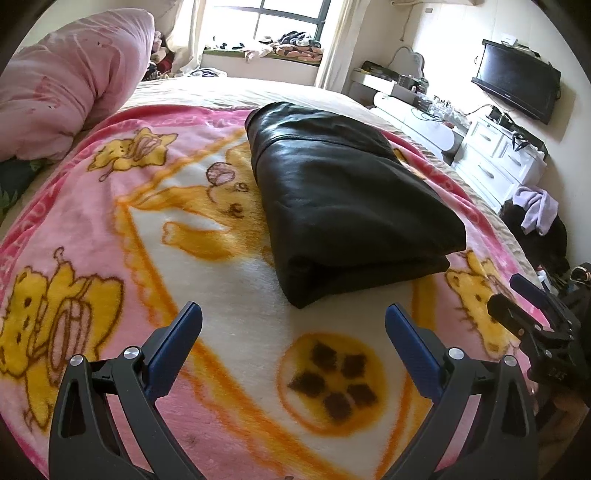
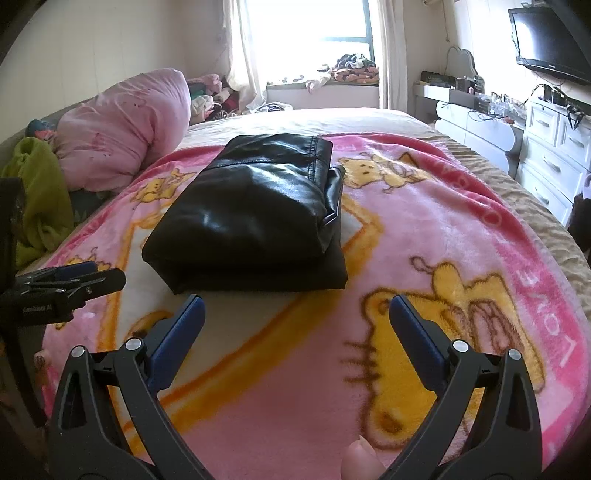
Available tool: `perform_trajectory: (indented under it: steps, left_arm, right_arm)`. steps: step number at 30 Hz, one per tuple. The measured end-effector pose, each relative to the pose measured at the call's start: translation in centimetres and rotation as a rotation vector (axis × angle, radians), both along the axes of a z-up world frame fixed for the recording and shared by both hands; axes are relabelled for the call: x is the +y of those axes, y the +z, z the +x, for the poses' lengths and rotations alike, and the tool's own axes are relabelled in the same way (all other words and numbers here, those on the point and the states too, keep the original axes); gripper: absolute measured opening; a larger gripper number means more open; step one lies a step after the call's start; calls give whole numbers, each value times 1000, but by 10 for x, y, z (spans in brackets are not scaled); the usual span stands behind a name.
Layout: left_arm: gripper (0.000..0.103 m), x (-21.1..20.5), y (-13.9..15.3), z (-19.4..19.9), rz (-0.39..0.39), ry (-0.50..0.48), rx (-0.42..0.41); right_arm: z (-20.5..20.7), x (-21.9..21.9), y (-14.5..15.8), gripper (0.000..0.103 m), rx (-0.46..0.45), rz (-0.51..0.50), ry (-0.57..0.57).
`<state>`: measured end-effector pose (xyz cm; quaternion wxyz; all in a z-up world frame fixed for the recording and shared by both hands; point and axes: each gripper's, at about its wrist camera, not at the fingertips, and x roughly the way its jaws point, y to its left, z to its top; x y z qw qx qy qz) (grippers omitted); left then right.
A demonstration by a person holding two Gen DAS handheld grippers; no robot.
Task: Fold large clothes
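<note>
L gripper [image 1: 293, 315] nearest in its own cam: blue-padded fingers spread wide, nothing between them, hovering over the pink cartoon-bear blanket [image 1: 229, 280] that covers the bed. R gripper [image 2: 295, 308] same story in its cam, fingers wide apart & empty, above the blanket's pink/yellow print; a fingertip [image 2: 360, 461] pokes in at the bottom edge. Each gripper also shows at the side of the other's view, both short of the garment, not touching it.

Just beyond both sets of tips: black leather garment [image 2: 255, 218], folded into a thick rectangular bundle, lying flat roughly mid-blanket, shiny top layer, a stitched hem along the far end.

Further back: rolled pink duvet [image 2: 129, 129] at the L side of the bed w/ a green cloth [image 2: 40, 199] beside it, white drawers [image 2: 554, 162] on the R, wall TV [image 1: 517, 81] above, bright window [image 2: 306, 22] w/ clothes piled on the sill
</note>
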<state>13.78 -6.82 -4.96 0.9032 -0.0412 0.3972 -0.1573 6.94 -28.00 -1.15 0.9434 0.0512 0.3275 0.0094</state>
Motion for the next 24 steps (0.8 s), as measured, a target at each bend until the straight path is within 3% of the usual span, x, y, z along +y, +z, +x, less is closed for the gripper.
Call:
perform_trajectory:
  steps: [24]
  left_arm:
    - [99, -1, 2, -1, 40, 14, -7]
  right_arm:
    - [0, 0, -1, 94, 2, 1, -5]
